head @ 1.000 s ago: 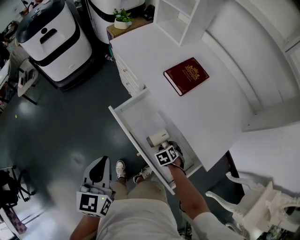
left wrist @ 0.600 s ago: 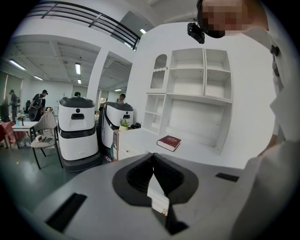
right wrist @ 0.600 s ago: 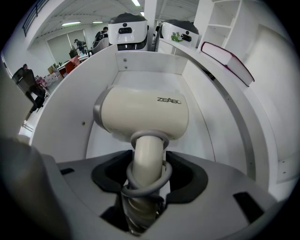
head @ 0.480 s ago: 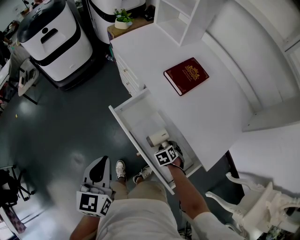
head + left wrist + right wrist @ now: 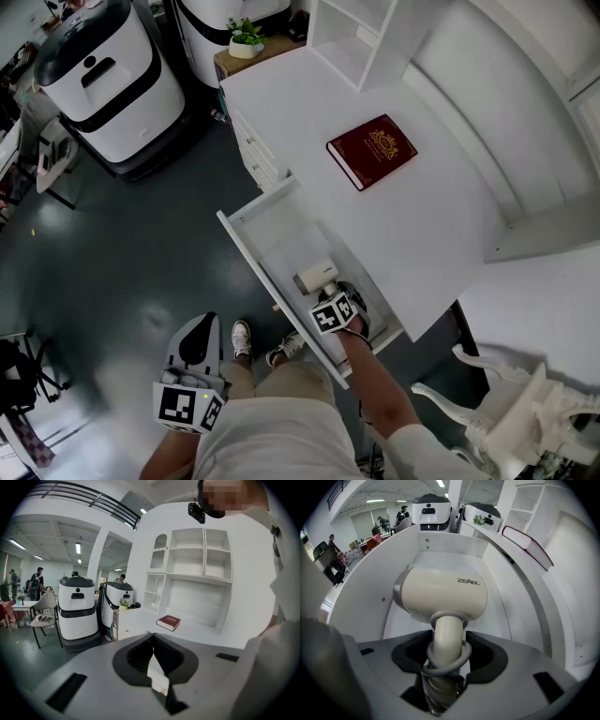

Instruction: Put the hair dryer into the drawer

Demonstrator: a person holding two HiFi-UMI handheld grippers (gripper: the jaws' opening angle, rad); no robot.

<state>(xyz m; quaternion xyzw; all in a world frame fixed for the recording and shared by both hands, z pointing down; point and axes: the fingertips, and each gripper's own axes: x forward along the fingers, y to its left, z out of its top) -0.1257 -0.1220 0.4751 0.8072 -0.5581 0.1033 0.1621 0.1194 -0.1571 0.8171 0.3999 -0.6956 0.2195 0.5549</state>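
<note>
Now right tool [image 5: 446, 654] clamped on hair dryer [image 5: 445, 595] handle inside open drawer [image 5: 270, 232]; left tool [image 5: 152, 654] closed, empty.

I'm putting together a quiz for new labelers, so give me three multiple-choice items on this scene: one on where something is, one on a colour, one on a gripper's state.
1. The hair dryer is: A on the desk; B in the open drawer; C on the floor.
2. The book is: A dark red; B blue; C green.
3. The right gripper is: A open and empty; B shut on the book; C shut on the hair dryer's handle.
Answers: 1 B, the head view shows it inside the pulled-out drawer; 2 A, its cover is dark red; 3 C, the handle sits clamped between its jaws.
</note>
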